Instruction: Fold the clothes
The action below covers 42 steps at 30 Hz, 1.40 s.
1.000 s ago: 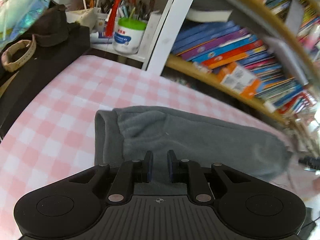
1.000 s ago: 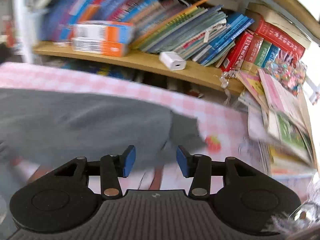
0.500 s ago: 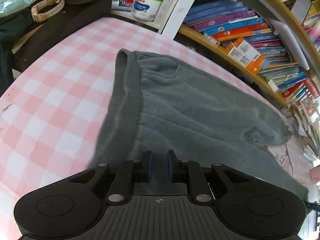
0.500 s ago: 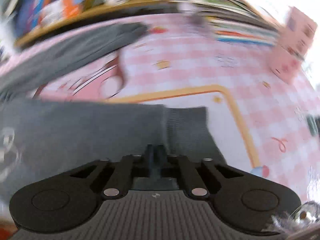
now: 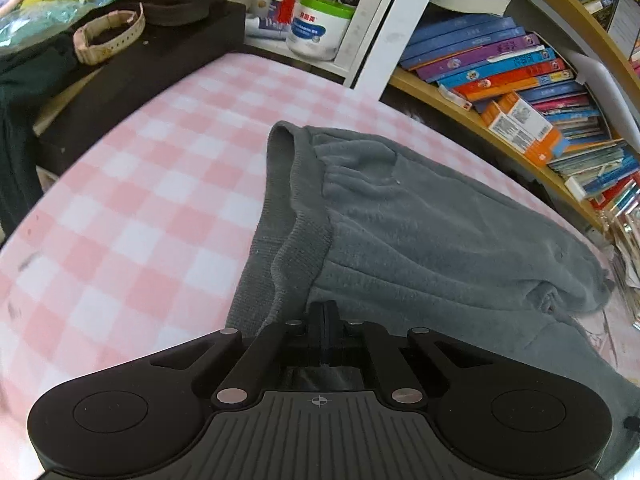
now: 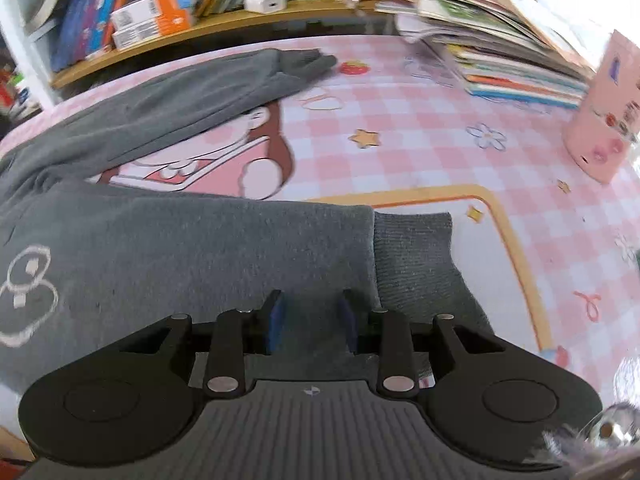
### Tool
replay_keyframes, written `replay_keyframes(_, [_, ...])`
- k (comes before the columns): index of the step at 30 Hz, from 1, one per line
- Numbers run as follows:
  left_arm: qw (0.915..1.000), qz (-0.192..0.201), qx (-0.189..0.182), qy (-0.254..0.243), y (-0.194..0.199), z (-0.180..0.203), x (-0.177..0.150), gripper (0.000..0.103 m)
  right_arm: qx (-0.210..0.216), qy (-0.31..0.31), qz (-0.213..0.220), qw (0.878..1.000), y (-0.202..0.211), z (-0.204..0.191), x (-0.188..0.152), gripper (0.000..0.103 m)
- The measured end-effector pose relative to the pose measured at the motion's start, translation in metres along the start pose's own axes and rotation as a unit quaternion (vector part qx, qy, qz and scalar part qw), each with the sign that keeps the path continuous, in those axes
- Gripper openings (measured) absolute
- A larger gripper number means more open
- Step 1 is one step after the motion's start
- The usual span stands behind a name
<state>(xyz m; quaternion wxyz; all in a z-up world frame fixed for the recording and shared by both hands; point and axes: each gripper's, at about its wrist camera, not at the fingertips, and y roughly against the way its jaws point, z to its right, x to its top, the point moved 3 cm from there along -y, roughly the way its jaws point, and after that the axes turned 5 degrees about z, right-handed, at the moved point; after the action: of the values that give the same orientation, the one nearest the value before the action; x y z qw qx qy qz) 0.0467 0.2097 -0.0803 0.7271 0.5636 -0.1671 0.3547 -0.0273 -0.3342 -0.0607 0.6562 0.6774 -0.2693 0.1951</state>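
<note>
Grey trousers (image 5: 420,240) sprawl toward bookshelf (image 5: 500,120); left gripper (image 5: 324,312) jaws pinch waistband, right gripper (image 6: 312,320) jaws parted.

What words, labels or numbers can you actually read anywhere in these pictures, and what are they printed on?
No text here is clear enough to quote.
White tub with green lid: blue label, too blurred to read.
Book spines on the shelf: too small to read.
Orange box: barcode and print, unreadable.
Grey trousers: a white drawing, no letters.
Pink cup: only pictures, blurred.
</note>
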Motion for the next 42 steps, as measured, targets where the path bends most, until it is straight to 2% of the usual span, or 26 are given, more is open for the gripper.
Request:
replay_keyframes(3, [0.9999,0.000,0.007,-0.011,-0.006,0.003,0.006,0.005,0.000,0.014,0.004,1.000,-0.003,-0.009,0.001,0.039])
replay_keyframes(5, [0.9999,0.000,0.009,-0.010,-0.006,0.004,0.006,0.005,-0.002,0.020,0.007,1.000,-0.005,-0.013,0.001,0.040])
replay_keyframes(9, [0.9996,0.013,0.015,-0.020,0.010,0.012,0.000,0.005,-0.005,0.014,0.011,1.000,-0.003,-0.013,0.000,0.040])
replay_keyframes(14, [0.9993,0.033,-0.008,-0.016,0.047,0.022,-0.018,0.007,-0.014,0.004,0.028,1.000,0.007,-0.009,-0.005,0.040])
replay_keyframes(16, [0.9993,0.031,-0.015,-0.010,0.055,0.024,-0.026,0.007,-0.020,0.004,0.028,0.999,0.007,-0.006,-0.007,0.036])
replay_keyframes(17, [0.9995,0.028,-0.016,-0.007,0.057,0.023,-0.029,0.007,-0.023,0.003,0.029,0.999,0.007,-0.005,-0.008,0.030])
replay_keyframes(18, [0.9996,0.024,-0.015,-0.004,0.057,0.023,-0.032,0.007,-0.027,0.003,0.029,0.999,0.008,-0.004,-0.008,0.020])
replay_keyframes(21, [0.9998,0.019,-0.007,0.001,0.058,0.020,-0.038,0.007,-0.037,-0.016,0.028,0.999,0.006,0.009,-0.008,0.003])
replay_keyframes(23, [0.9998,0.019,-0.003,0.002,0.060,0.019,-0.040,0.007,-0.039,-0.028,0.027,0.998,0.005,0.016,-0.005,0.003])
replay_keyframes(26, [0.9995,0.028,0.010,0.005,0.068,0.016,-0.040,0.010,-0.046,-0.013,0.029,0.998,0.004,0.014,-0.004,0.004])
replay_keyframes(28, [0.9989,0.038,0.022,0.016,0.075,0.012,-0.040,0.029,-0.039,-0.013,0.031,0.999,0.006,0.009,-0.006,0.009])
replay_keyframes(30, [0.9975,0.050,0.041,0.029,0.080,0.007,-0.040,0.043,-0.026,-0.009,0.036,0.999,0.011,0.001,-0.009,0.010])
replay_keyframes(31, [0.9968,0.053,0.049,0.036,0.081,0.004,-0.040,0.045,-0.020,-0.006,0.037,0.999,0.013,-0.003,-0.010,0.011])
replay_keyframes(34, [0.9948,0.051,0.068,0.054,0.081,-0.006,-0.042,0.045,-0.013,0.003,0.037,0.999,0.016,-0.010,-0.015,0.012])
replay_keyframes(36, [0.9941,0.045,0.077,0.062,0.078,-0.009,-0.045,0.045,-0.015,0.010,0.036,0.999,0.017,-0.012,-0.019,0.016])
replay_keyframes(38, [0.9939,0.040,0.081,0.064,0.074,-0.009,-0.047,0.045,-0.016,0.017,0.035,0.999,0.018,-0.013,-0.022,0.020])
replay_keyframes(42, [0.9925,0.027,0.087,0.082,0.063,-0.011,-0.051,0.042,-0.020,0.009,0.030,0.999,0.018,-0.006,-0.027,0.022])
